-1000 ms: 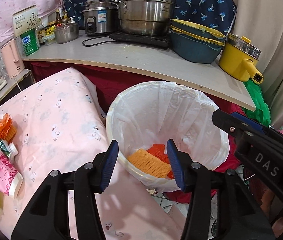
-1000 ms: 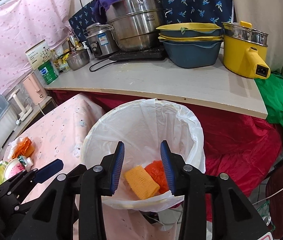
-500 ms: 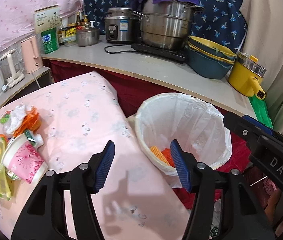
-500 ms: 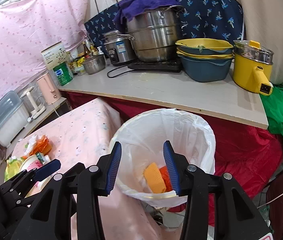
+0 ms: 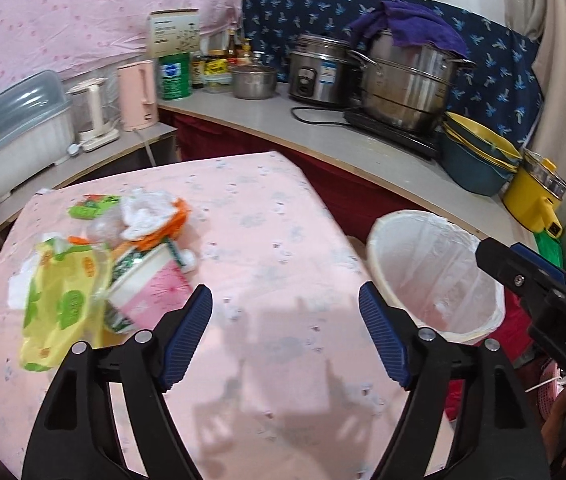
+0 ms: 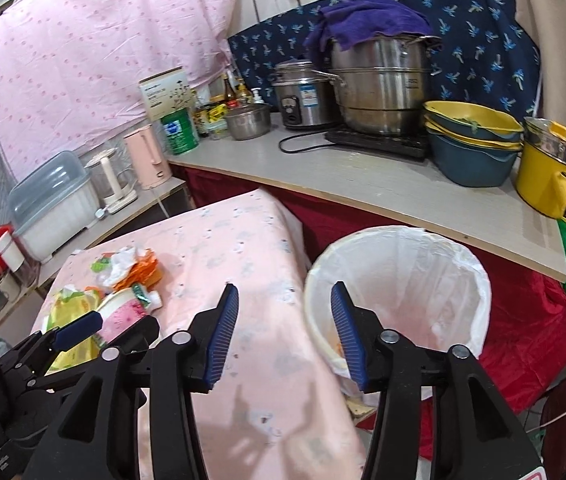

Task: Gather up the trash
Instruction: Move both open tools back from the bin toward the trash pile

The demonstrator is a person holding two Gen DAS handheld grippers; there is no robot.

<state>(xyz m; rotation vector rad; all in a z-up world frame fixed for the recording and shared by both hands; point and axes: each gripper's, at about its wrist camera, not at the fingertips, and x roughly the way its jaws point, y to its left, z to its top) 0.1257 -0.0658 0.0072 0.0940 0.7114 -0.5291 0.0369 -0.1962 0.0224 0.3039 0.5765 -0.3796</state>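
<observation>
My left gripper hangs spread wide and empty above the pink tablecloth, and my right gripper is likewise released with nothing between its blue pads, one finger over the cloth and the other across the near rim of the white-lined trash bin. Out ahead of the left tool, the remaining trash sits in a loose heap on the far left of the table: a pink paper cup lying on its side, a yellow-green wrapper beside it, and crumpled white and orange scraps just behind. A bit of orange shows low inside the bin, so I judge some pieces already collected; the heap is left to fetch.
</observation>
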